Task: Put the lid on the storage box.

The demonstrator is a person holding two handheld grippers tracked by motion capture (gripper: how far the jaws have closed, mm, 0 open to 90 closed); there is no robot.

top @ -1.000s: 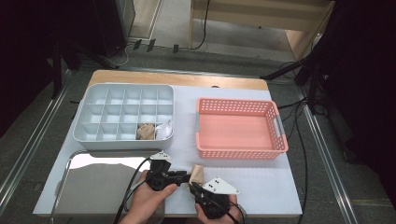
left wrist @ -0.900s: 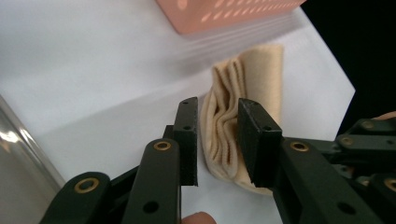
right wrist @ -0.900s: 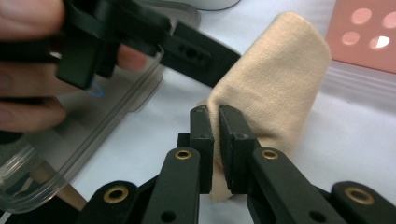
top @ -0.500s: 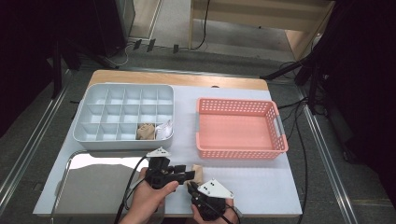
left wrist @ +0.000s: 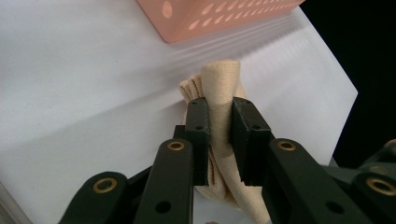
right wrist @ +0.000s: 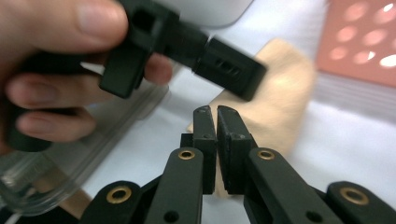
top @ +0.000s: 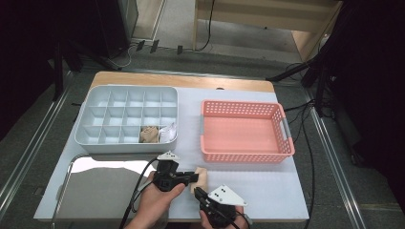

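My left gripper pinches the beige sock on the white mat just before the pink basket; my right gripper is closed empty against it. I would lift slowly, keeping the fold bunched

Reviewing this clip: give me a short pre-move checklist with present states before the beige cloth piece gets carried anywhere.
1. Left hand-held gripper shut on the beige cloth: ok, both jaws press a fold of it.
2. Right hand-held gripper grip on the cloth: cannot tell; its jaws are shut, with the cloth at and behind their tips.
3. Cloth off the table: cannot tell; it sits low, just in front of the pink basket.
4. Basket free to receive: ok, nothing lies inside.
5. Divided tray free: ok, most cells empty; two near-right cells hold items.
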